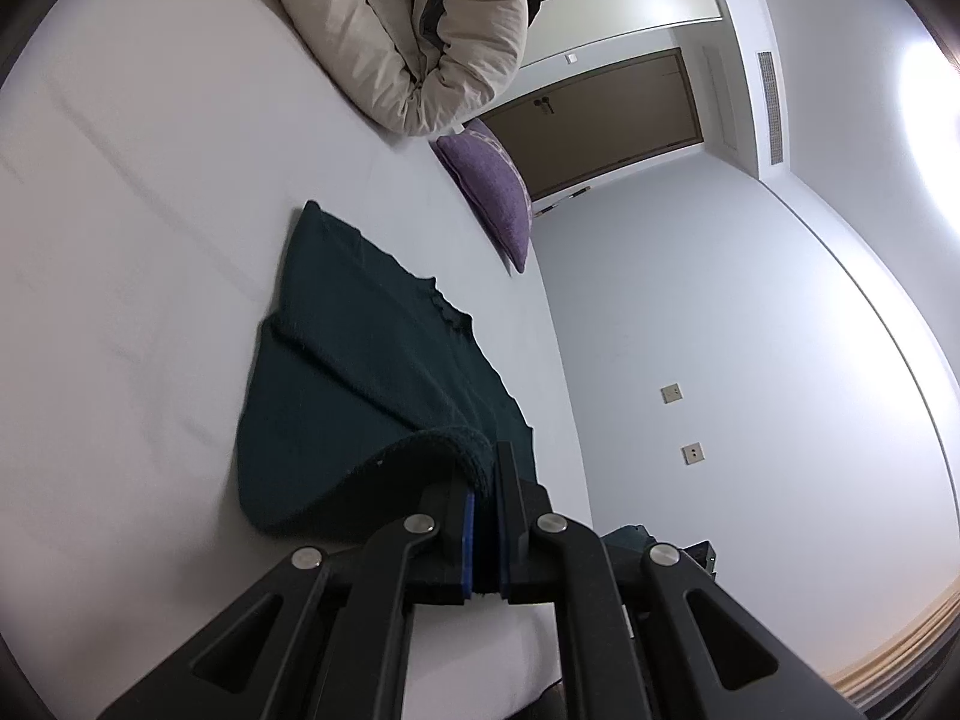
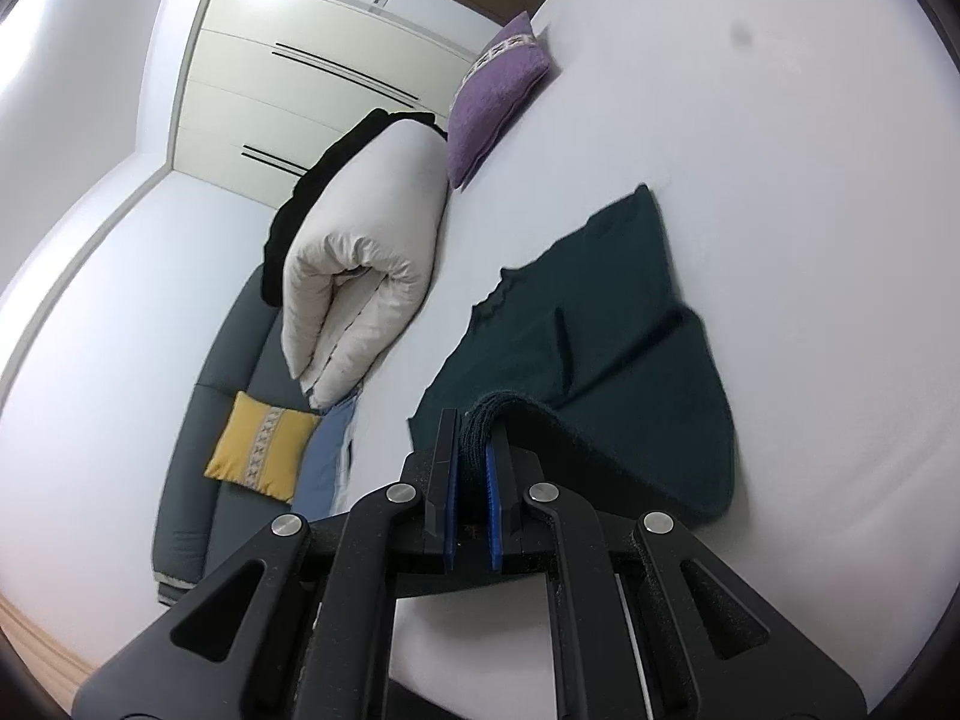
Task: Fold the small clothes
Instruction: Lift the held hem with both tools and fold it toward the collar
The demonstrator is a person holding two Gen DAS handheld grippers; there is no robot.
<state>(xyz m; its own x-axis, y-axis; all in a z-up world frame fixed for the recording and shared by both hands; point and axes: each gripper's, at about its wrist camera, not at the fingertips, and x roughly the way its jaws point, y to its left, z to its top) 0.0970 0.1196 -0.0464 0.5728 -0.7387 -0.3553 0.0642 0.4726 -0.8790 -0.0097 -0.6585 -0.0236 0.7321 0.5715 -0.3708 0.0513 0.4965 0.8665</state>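
A dark green knitted garment (image 1: 360, 372) lies on the white bed (image 1: 150, 210), its near hem lifted off the sheet. My left gripper (image 1: 487, 468) is shut on one corner of that hem, the cloth bunched between the blue pads. In the right wrist view the same dark green garment (image 2: 600, 324) spreads away from me, its neckline on the far side. My right gripper (image 2: 474, 438) is shut on the other hem corner, with thick folded knit pinched between its pads. The raised hem curls over towards the rest of the garment.
A rolled beige duvet (image 1: 414, 30) and a purple cushion (image 1: 492, 192) lie at the far end of the bed. Beside the bed stands a grey sofa (image 2: 240, 336) with a yellow cushion (image 2: 261, 450). A white wardrobe (image 2: 300, 90) and a brown door (image 1: 600, 120) stand behind.
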